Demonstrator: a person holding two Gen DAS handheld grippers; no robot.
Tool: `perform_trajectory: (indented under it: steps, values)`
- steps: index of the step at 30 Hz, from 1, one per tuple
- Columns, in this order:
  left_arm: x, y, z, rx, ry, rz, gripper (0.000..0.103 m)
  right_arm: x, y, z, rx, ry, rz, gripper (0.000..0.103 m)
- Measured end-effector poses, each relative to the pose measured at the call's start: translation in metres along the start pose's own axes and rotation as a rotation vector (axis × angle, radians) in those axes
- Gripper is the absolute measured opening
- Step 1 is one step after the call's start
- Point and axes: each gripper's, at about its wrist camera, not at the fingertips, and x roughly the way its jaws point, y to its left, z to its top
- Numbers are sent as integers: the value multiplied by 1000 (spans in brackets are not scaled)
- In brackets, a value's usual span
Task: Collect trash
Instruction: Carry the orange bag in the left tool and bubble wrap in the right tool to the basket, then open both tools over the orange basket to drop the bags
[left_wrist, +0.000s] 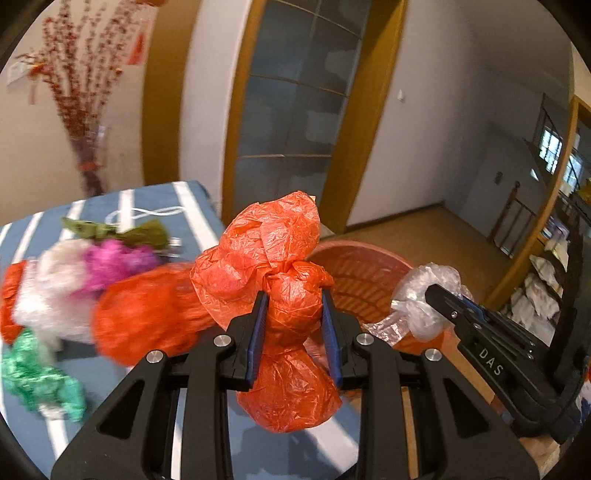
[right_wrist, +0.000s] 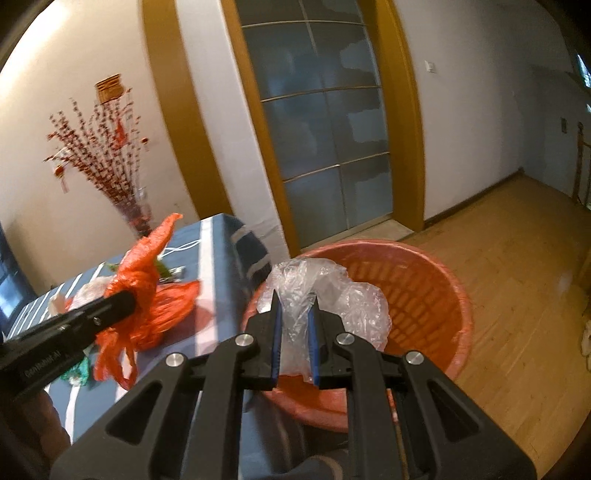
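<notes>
Two bags are in transit at once: the left gripper (left_wrist: 295, 310) is clamped on a knotted orange plastic bag (left_wrist: 284, 291), the right gripper (right_wrist: 294, 314) on a crumpled clear plastic bag (right_wrist: 325, 302), and both loads look headed for the red basket (right_wrist: 436, 295) on the wooden floor beside the table (right_wrist: 221, 258). The step in hand, I judge, is the carry. The clear bag already hangs over the basket's mouth; the orange one is over the table edge just short of the rim. Next each needs to be centred above the opening before the jaws part (light film may cling to the pads). The orange bag's long axis runs along the fingers, its loose end flaring past the tips. More crumpled trash (left_wrist: 48, 291) remains on the striped cloth.
</notes>
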Motion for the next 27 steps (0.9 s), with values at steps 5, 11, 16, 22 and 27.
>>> perform_trajectory:
  steps: [5,11,16,22,27]
  values:
    - [26,-22,-3,24,33,-39,28,12,-24,3,24,-10,-37,14]
    - [50,-41,-2,44,66,-66,28,32,-44,9,56,-14,-52,14]
    - [62,-51,-4,55,91,-79,28,47,-57,13,83,-11,-53,18]
    - [76,-51,-8,56,129,-77,30,55,-71,16,110,-13,-61,36]
    - [78,-43,-10,45,145,-58,42,57,-76,15,122,-10,-73,44]
